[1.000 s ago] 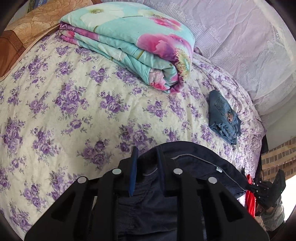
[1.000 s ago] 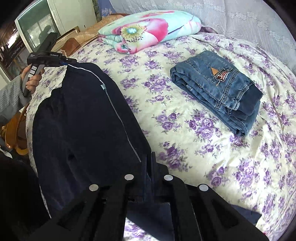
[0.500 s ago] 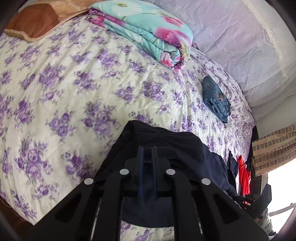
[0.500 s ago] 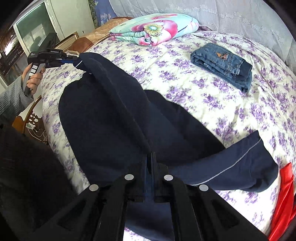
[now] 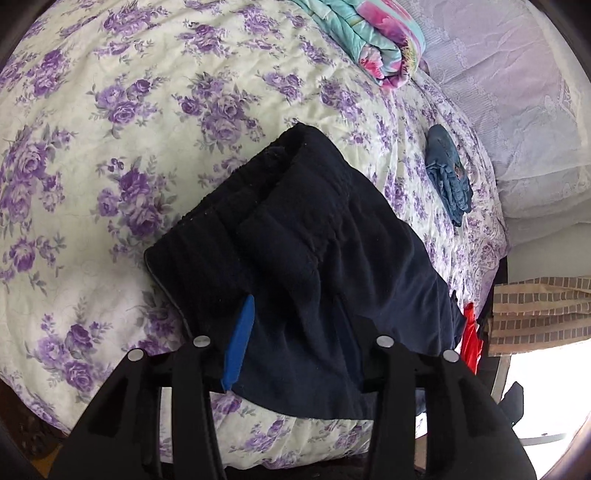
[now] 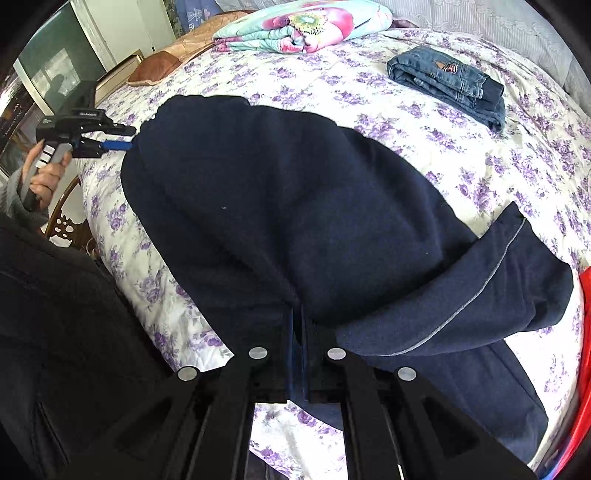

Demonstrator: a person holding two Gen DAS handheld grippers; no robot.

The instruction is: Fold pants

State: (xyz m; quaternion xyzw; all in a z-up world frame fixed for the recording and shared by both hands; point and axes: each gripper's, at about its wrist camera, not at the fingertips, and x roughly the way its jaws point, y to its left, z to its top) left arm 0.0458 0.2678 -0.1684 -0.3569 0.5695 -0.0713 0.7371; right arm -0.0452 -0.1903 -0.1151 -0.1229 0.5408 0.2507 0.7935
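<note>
Dark navy pants (image 6: 295, 206) with a thin grey side stripe lie spread on the floral bed; they also show in the left wrist view (image 5: 314, 258), waistband end toward me. My left gripper (image 5: 291, 343) is open, its blue pad beside the cloth, the fabric lying loose between the fingers. From the right wrist view the left gripper (image 6: 122, 142) sits at the waistband's edge. My right gripper (image 6: 297, 332) is shut on the pants' near edge, where a leg (image 6: 480, 288) folds back over.
Folded blue jeans (image 6: 447, 83) lie on the far right of the bed, also in the left wrist view (image 5: 447, 173). A folded floral quilt (image 6: 303, 22) sits at the head. Red cloth (image 6: 585, 332) hangs at the bed's right edge. A wooden chair (image 6: 66, 225) stands left.
Both grippers lowered the pants onto the bed and spread them flat. My left gripper opened and let go of the waistband. My right gripper stayed shut on the cloth.
</note>
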